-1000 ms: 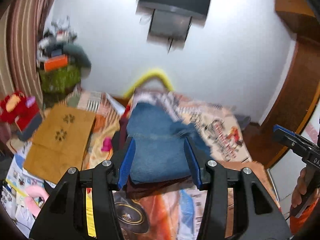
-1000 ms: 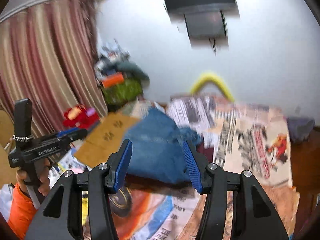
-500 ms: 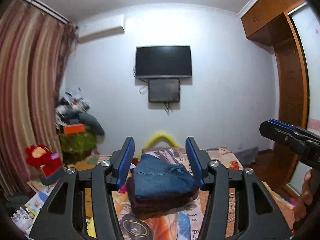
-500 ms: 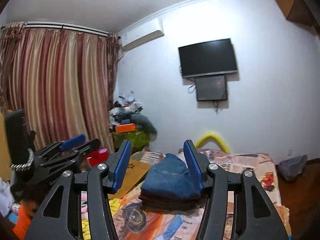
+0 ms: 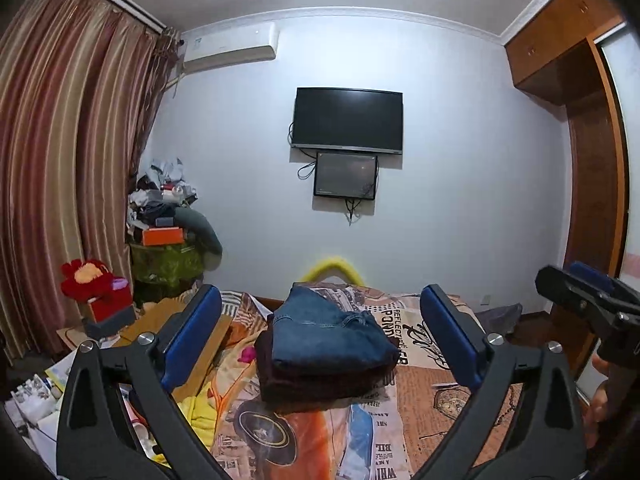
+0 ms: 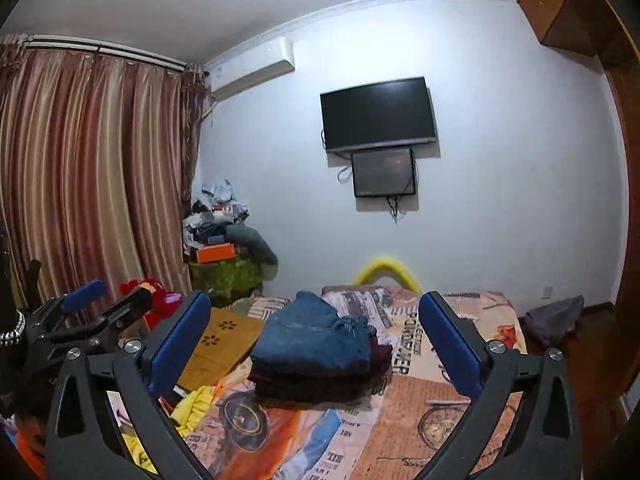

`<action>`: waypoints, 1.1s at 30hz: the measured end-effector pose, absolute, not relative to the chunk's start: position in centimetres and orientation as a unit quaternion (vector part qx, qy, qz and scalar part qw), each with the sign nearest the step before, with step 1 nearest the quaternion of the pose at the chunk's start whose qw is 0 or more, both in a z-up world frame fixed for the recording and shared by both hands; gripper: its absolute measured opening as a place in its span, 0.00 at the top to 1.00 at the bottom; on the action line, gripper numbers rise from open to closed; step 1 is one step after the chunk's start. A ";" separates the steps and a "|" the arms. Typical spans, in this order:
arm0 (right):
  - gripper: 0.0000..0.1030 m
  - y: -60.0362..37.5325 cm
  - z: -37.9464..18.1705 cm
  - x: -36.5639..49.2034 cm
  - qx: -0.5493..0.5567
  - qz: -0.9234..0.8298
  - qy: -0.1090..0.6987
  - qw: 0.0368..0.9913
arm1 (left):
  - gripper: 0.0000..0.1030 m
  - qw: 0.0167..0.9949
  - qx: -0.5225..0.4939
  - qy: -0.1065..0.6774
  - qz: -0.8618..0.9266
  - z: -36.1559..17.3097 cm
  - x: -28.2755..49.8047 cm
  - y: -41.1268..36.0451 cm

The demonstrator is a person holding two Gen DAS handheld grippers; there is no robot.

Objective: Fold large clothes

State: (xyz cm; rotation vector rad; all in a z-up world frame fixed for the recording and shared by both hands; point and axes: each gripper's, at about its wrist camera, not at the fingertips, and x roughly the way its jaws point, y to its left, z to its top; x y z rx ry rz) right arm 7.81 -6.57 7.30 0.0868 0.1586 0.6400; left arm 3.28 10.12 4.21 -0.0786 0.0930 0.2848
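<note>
A folded pair of blue jeans (image 5: 328, 336) lies on top of a folded dark maroon garment (image 5: 320, 380), stacked on the bed's printed sheet (image 5: 440, 400). In the right wrist view the same jeans (image 6: 312, 340) sit in the middle of the bed. My left gripper (image 5: 320, 300) is held back from the stack, its jaws opening wide with nothing between the pads. My right gripper (image 6: 314, 300) is likewise back from the stack, jaws opening and empty. Each gripper also shows at the edge of the other's view: the right gripper (image 5: 580, 292) and the left gripper (image 6: 92, 304).
A yellow garment (image 5: 196, 412) lies crumpled at the bed's left edge beside a brown board (image 6: 224, 344). A red plush toy (image 5: 88, 276) and a heap of clutter (image 5: 168, 240) stand by the curtains. A wardrobe (image 5: 592, 160) lines the right wall, and a TV (image 5: 348, 118) hangs opposite.
Both grippers have drawn back from the stack and tilted up from a downward look to level. Their jaws have spread much wider. The jeans stay on the stack.
</note>
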 end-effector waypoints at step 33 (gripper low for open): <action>0.00 -7.2 6.3 6.3 0.029 0.313 0.101 0.944 | 0.01 0.988 -0.031 0.050 0.145 3.3 3.2 9.3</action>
